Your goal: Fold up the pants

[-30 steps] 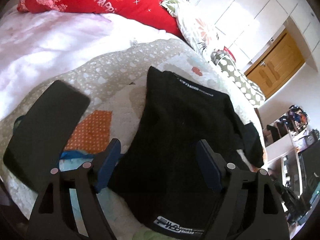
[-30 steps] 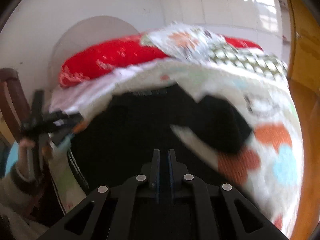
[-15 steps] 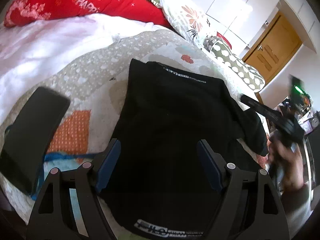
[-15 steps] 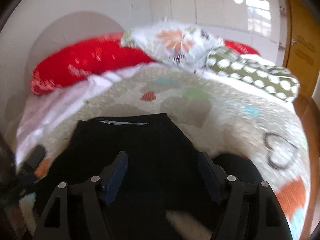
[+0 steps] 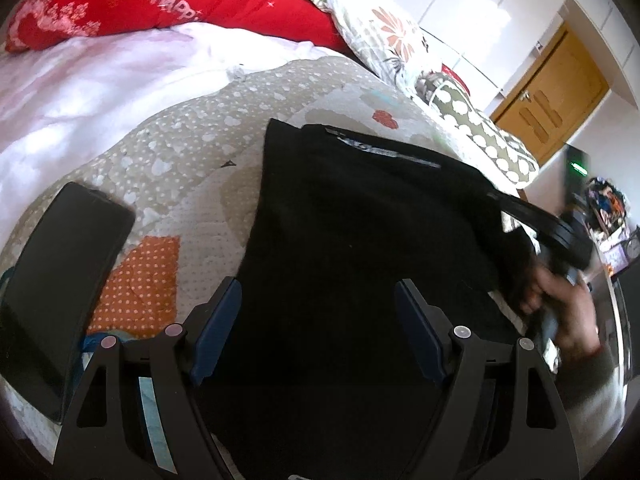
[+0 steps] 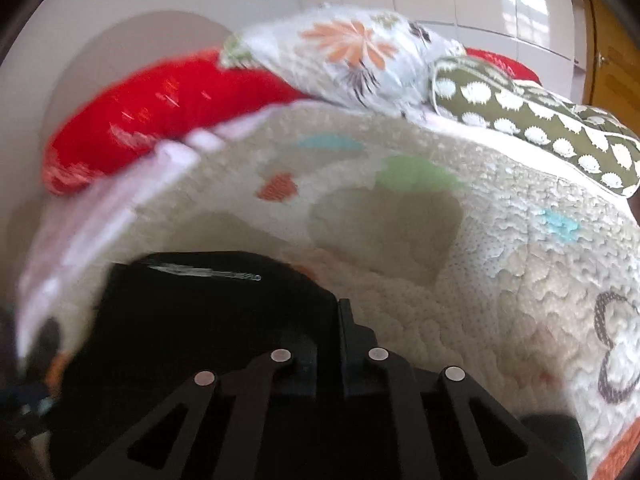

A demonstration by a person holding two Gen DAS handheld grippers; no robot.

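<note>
Black pants (image 5: 360, 240) lie folded on the patterned quilt (image 5: 192, 168), with a white printed label at the far edge. My left gripper (image 5: 318, 320) is open above the near part of the pants, with blue pads on both sides. My right gripper (image 6: 332, 320) is shut on the right edge of the pants (image 6: 208, 312). It also shows in the left wrist view (image 5: 552, 236), held by a hand at the pants' right edge.
A black phone (image 5: 60, 276) lies on the quilt to the left. Red pillow (image 5: 160, 4), floral pillow (image 6: 344, 52) and green dotted bolster (image 6: 532, 120) line the bed's far side. A wooden door (image 5: 548, 96) stands at the right.
My right gripper went from shut to open, then closed on the right edge of the pants. The left gripper stayed open over the pants and shifted slightly.
</note>
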